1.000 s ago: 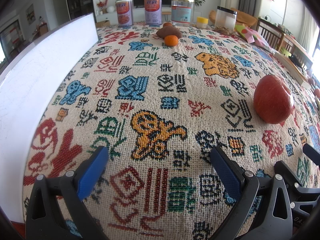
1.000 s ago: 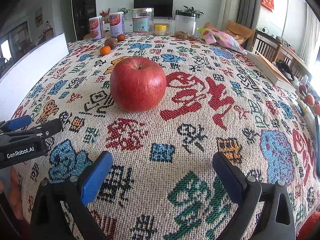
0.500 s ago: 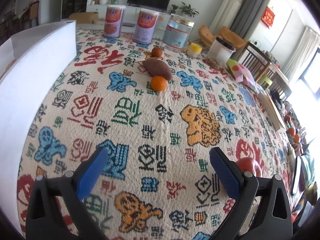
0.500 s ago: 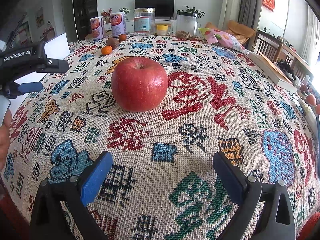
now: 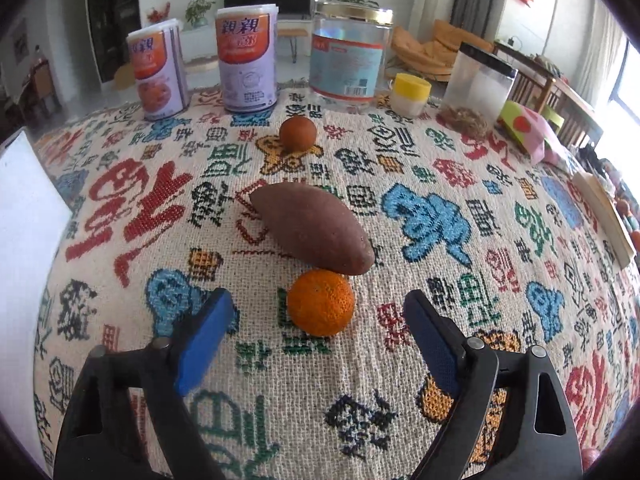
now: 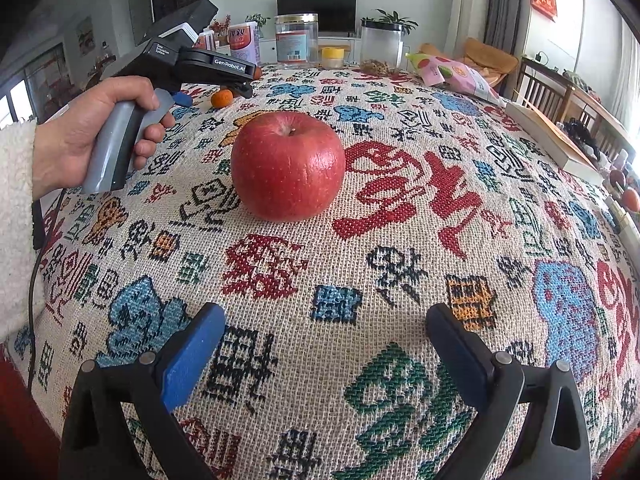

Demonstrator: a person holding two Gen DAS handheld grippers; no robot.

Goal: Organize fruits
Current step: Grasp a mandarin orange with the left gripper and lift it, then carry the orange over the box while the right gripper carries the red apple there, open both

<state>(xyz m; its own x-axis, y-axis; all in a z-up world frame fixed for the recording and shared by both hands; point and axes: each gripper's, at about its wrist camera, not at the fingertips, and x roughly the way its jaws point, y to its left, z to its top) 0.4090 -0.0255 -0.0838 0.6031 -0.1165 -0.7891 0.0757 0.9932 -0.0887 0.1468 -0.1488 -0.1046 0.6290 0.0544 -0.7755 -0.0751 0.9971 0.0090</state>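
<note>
A small orange [image 5: 321, 304] lies on the patterned tablecloth [image 5: 460, 320], touching the near end of a brown sweet potato [image 5: 312, 232]. My left gripper [image 5: 316, 302] has its blue pads on either side of the orange. Its jaws are closing, and gaps still show between the pads and the peel. A small brown round fruit [image 5: 298, 134] sits farther back. A red apple [image 6: 288, 166] stands a short way ahead of my right gripper [image 6: 326, 316], which is open and holds nothing. In the right wrist view a hand [image 6: 92, 140] holds the left tool over the orange [image 6: 222, 98].
Along the far edge stand two purple cans [image 5: 247, 58], a clear jar [image 5: 350, 56], a yellow-lidded cup [image 5: 410, 94] and a clear container [image 5: 478, 84]. A white board [image 5: 24, 208] rises at the left. A snack bag [image 6: 456, 74] and a book [image 6: 552, 136] lie at the right.
My left gripper has travelled across the table from near the apple to the orange and sweet potato, and its jaws have narrowed. The right gripper and apple have stayed put.
</note>
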